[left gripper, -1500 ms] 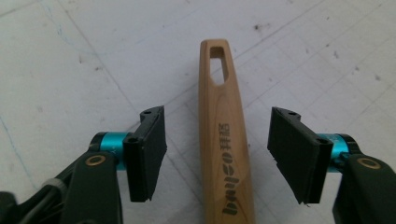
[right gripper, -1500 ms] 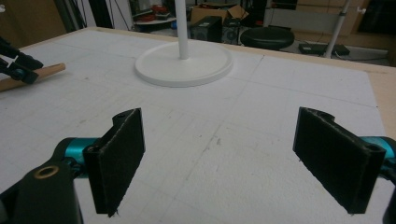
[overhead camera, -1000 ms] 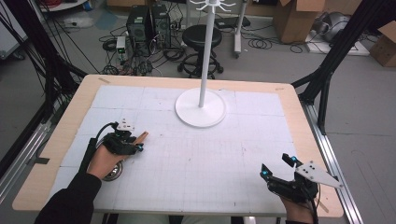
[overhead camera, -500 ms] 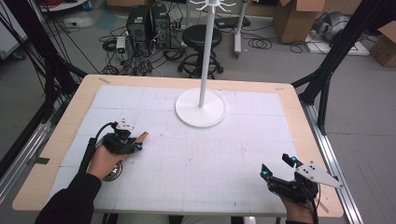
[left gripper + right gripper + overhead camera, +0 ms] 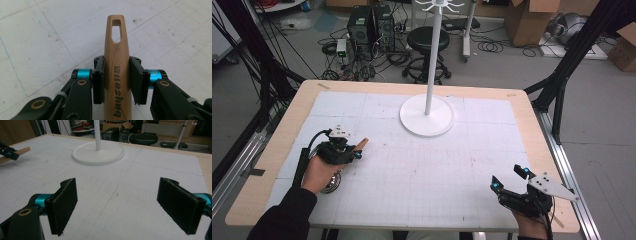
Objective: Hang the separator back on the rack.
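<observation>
Wooden handle (image 5: 117, 65) upright in the centre of the left gripper view, slotted hole near its top end, dark printed lettering lower down. Clamped between the two black pads of the left gripper (image 5: 117, 80), jaws just closed in onto it, one pad pressed flat to each side. In the high view, the same handle (image 5: 361, 144) poking out toward the upper right from the left gripper (image 5: 353, 151), left of centre in the frame, low over the white mat (image 5: 412, 175). Rounded metal end (image 5: 331, 184) just below the hand (image 5: 319, 172), partly hidden. Farther out, white round base of a stand (image 5: 427, 116) upper middle, thin pole rising from it. Lower right of the frame, right gripper (image 5: 509, 181), jaws spread wide, nothing between them; in the right gripper view, bare mat between its pads (image 5: 63, 201).
</observation>
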{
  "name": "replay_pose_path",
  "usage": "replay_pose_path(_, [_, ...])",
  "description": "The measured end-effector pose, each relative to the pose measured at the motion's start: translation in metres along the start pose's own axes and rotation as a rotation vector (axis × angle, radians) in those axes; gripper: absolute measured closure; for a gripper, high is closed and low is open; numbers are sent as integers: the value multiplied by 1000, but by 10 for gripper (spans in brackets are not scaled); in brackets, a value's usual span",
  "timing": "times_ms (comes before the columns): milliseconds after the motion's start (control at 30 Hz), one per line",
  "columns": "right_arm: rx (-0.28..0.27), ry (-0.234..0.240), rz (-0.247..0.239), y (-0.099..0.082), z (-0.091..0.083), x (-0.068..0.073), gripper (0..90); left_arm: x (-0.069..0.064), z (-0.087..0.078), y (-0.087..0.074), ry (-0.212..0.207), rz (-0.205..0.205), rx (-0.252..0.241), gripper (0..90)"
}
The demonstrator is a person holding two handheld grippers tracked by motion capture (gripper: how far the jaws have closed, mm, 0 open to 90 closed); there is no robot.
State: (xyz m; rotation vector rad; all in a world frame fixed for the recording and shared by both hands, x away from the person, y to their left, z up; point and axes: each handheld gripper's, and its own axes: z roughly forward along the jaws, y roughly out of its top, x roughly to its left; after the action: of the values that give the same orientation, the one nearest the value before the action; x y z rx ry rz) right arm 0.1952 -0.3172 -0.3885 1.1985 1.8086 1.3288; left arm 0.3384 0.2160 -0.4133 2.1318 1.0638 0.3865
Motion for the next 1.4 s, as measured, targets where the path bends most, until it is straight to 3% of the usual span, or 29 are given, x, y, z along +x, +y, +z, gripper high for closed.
replay_pose_path(67, [1, 0, -3, 0, 0, 0, 151, -2, -7, 1, -9, 0, -28, 673])
replay_pose_path(100, [0, 0, -2, 0, 0, 0, 150, -4, -16, 2, -26, -10, -77, 673])
replay_pose_path(200, [1, 2, -3, 0, 0, 0, 151, -7, -24, 3, -41, -14, -120, 673])
replay_pose_path(300, [5, 5, -1, 0, 1, 1, 151, -14, -39, 3, -52, 9, -185, 673])
replay_pose_path(433, [-1, 23, 2, 0, 1, 1, 151, -19, -47, 3, -75, 12, -230, 674])
replay_pose_path(467, [-6, 30, 1, 1, 1, 2, 151, -24, -54, 3, -92, 21, -267, 674])
replay_pose_path(600, [-10, 40, 7, 1, 1, 2, 151, -32, -60, 3, -106, 43, -309, 674])
replay_pose_path(733, [-27, 95, 30, 3, 2, 3, 151, -42, -67, 3, -163, 70, -363, 673])
replay_pose_path(833, [-25, 165, 16, 4, 4, 7, 150, -51, -69, 3, -222, 107, -403, 673])
replay_pose_path(867, [-22, 175, 12, 4, 5, 8, 151, -53, -70, 3, -248, 103, -420, 673])
replay_pose_path(900, [-22, 175, 12, 4, 5, 8, 151, -53, -70, 3, -248, 103, -420, 673])
replay_pose_path(1067, [-22, 277, 13, 9, 11, 17, 151, -59, -73, 2, -351, 88, -493, 673])
replay_pose_path(1100, [-28, 315, 21, 12, 13, 21, 151, -60, -74, 2, -364, 87, -503, 674])
replay_pose_path(1133, [-28, 315, 21, 12, 13, 21, 151, -62, -74, 2, -380, 83, -515, 674])
replay_pose_path(1233, [-51, 378, 38, 16, 16, 27, 152, -66, -75, 2, -415, 93, -526, 673])
replay_pose_path(1267, [-61, 421, 47, 19, 18, 31, 164, -70, -75, 2, -424, 108, -527, 673])
replay_pose_path(1400, [-63, 467, 47, 22, 22, 38, 164, -75, -74, 2, -447, 118, -530, 673])
